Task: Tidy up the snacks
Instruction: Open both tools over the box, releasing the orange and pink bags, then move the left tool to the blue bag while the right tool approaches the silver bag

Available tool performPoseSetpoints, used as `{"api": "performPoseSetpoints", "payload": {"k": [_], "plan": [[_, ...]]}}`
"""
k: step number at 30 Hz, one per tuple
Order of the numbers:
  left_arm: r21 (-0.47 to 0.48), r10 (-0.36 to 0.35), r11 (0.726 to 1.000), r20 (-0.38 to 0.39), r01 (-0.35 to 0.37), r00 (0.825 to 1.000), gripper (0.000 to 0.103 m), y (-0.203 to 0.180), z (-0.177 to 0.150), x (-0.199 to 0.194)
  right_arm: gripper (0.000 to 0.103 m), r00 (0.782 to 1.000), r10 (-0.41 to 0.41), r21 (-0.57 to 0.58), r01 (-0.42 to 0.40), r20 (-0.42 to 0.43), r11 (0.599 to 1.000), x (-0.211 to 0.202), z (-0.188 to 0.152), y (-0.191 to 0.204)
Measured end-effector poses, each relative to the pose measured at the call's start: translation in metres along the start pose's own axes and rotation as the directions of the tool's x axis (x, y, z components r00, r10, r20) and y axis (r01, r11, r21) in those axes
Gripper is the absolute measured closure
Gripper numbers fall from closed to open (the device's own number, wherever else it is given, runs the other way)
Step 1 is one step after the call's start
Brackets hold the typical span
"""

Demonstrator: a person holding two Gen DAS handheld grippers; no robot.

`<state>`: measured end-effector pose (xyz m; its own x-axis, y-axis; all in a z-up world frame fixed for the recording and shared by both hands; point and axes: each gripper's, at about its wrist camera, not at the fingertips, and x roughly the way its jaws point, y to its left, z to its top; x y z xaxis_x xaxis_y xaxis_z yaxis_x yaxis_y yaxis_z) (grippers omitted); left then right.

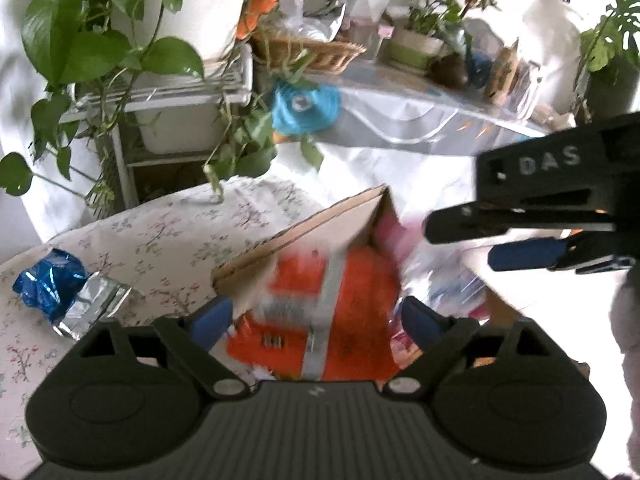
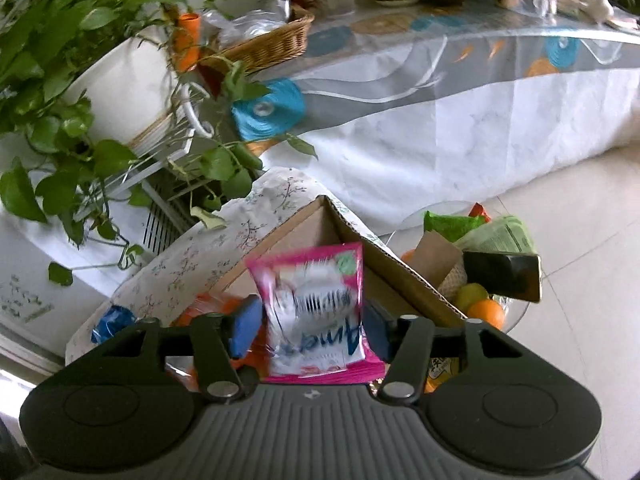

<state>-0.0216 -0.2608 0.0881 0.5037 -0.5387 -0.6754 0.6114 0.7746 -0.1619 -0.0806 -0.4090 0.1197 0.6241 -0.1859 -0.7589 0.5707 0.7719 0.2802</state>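
Note:
A cardboard box (image 1: 304,220) stands on the floral cloth table (image 1: 168,224); it also shows in the right wrist view (image 2: 384,264). My left gripper (image 1: 316,316) holds its jaws wide around an orange snack packet (image 1: 352,312) lying in the box; whether the pads touch it I cannot tell. My right gripper (image 2: 312,320) is shut on a pink and white snack packet (image 2: 316,308) above the box, and shows from the side in the left wrist view (image 1: 464,240). A crumpled blue foil packet (image 1: 52,284) lies on the cloth at the left.
A glass bowl (image 2: 516,312) with oranges, green packets and a dark phone sits right of the box. Leafy potted plants on a white rack (image 1: 160,92) stand behind the table. A long cloth-covered table (image 2: 440,92) with a wicker basket (image 2: 272,40) runs across the back.

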Motion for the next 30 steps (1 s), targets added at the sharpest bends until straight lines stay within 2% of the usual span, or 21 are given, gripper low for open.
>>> {"api": "performPoseSetpoints", "payload": {"k": [1, 6, 15, 30], "plan": [[0.001, 0.003, 1.0, 0.007, -0.003, 1.0, 0.006, -0.001, 0.001, -0.002, 0.029, 1.0, 0.002, 0.003, -0.002, 0.008, 1.0, -0.001, 0.0, 0.0], [-0.01, 0.021, 1.0, 0.028, -0.02, 0.999, 0.005, 0.007, 0.004, -0.01, 0.027, 1.0, 0.012, 0.001, -0.012, 0.024, 1.0, -0.002, 0.001, 0.005], [-0.077, 0.101, 0.992, 0.028, -0.099, 0.994, 0.005, 0.042, 0.01, -0.023, 0.025, 0.999, 0.038, -0.031, -0.038, 0.019, 0.999, 0.001, 0.0, 0.019], [-0.212, 0.232, 0.952, 0.026, -0.222, 0.972, 0.005, 0.12, 0.01, -0.051, 0.024, 0.994, 0.112, -0.113, -0.111, -0.002, 0.987, 0.007, -0.01, 0.057]]}}
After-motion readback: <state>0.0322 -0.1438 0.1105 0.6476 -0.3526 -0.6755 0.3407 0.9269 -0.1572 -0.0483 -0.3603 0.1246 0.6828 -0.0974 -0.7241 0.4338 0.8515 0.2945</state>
